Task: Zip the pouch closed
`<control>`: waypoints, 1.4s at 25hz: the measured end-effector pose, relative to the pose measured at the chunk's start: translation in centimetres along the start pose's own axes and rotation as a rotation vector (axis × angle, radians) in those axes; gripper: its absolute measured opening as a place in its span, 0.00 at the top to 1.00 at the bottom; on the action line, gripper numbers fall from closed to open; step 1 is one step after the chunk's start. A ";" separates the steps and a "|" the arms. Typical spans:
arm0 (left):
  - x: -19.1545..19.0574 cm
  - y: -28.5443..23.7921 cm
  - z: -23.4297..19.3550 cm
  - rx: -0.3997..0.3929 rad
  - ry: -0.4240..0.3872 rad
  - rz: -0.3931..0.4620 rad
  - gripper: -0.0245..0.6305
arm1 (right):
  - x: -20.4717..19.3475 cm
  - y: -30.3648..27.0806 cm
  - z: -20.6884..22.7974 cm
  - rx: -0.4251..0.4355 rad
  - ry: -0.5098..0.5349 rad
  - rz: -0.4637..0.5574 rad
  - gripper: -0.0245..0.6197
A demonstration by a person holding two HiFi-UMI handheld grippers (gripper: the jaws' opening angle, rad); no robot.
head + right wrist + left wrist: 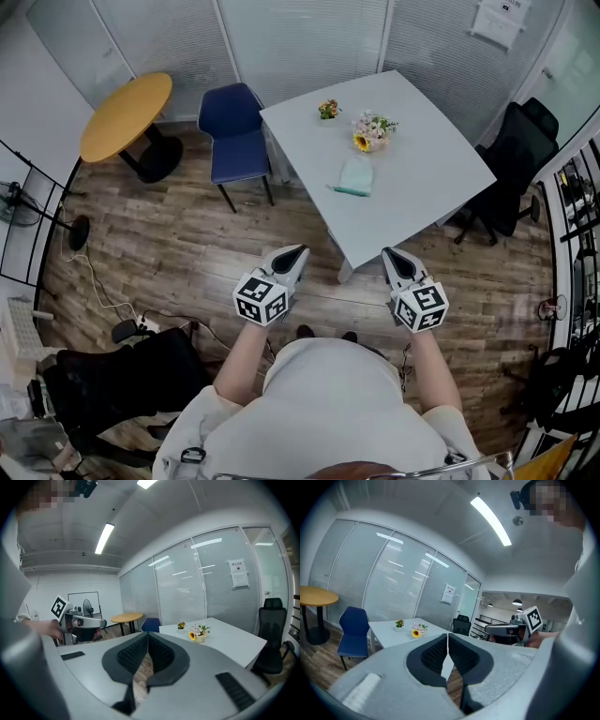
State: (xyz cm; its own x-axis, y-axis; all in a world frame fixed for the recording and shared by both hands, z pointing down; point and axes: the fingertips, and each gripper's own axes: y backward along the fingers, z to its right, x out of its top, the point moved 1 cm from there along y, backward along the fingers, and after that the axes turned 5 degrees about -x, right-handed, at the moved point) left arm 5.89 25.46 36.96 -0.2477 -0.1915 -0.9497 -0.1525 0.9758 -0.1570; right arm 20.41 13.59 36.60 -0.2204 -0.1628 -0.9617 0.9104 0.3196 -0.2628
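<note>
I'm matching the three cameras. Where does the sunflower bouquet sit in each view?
Head view: sunflower bouquet upper middle, on the white table.
Left gripper view: left of centre, on that table.
Right gripper view: right of centre, on that table.
Shared landmark: the blue chair, beside the table.

The grey left claw (298,251) and grey right claw (388,253) are held side by side before the torso, jaws pressed together, empty.

A person in a pale short-sleeved top (328,403) carries 2 grey tools, the left gripper (300,251) and right gripper (388,253), each with black ribbed pads (433,653) and a white cube (261,298) of black square markers.
</note>
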 end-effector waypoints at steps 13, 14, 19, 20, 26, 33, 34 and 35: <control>-0.9 0.9 -1.4 -0.026 0.026 -0.021 0.82 | -1.1 -1.0 -1.7 -0.015 -0.005 -0.025 0.90; -1.0 1.1 -1.6 -0.029 0.028 -0.023 0.82 | -1.2 -1.1 -1.9 -0.018 -0.006 -0.026 0.90; -1.6 1.9 -2.7 -0.039 0.027 -0.035 0.82 | -1.5 -1.7 -3.0 -0.038 -0.006 -0.031 0.90; -1.7 2.1 -2.9 -0.042 0.026 -0.039 0.82 | -1.6 -1.9 -3.2 -0.044 -0.006 -0.033 0.90; -1.8 3.1 -3.9 -0.058 0.015 -0.051 0.82 | -2.1 -2.6 -4.7 -0.057 -0.005 -0.033 0.89; -2.0 3.0 -5.7 -0.052 0.025 -0.060 0.82 | -2.2 -4.3 -5.0 -0.050 -0.008 -0.048 0.89; -2.0 2.8 -6.0 -0.049 0.027 -0.060 0.82 | -2.2 -4.7 -4.7 -0.049 -0.009 -0.049 0.89; -2.1 2.6 -6.3 -0.047 0.030 -0.061 0.82 | -2.2 -5.1 -4.5 -0.048 -0.011 -0.050 0.89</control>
State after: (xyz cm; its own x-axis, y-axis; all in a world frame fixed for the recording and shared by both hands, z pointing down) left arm 0.02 27.68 40.20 -0.2646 -0.2538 -0.9303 -0.2122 0.9564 -0.2006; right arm 14.71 16.51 39.73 -0.2614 -0.1902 -0.9463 0.8803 0.3551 -0.3145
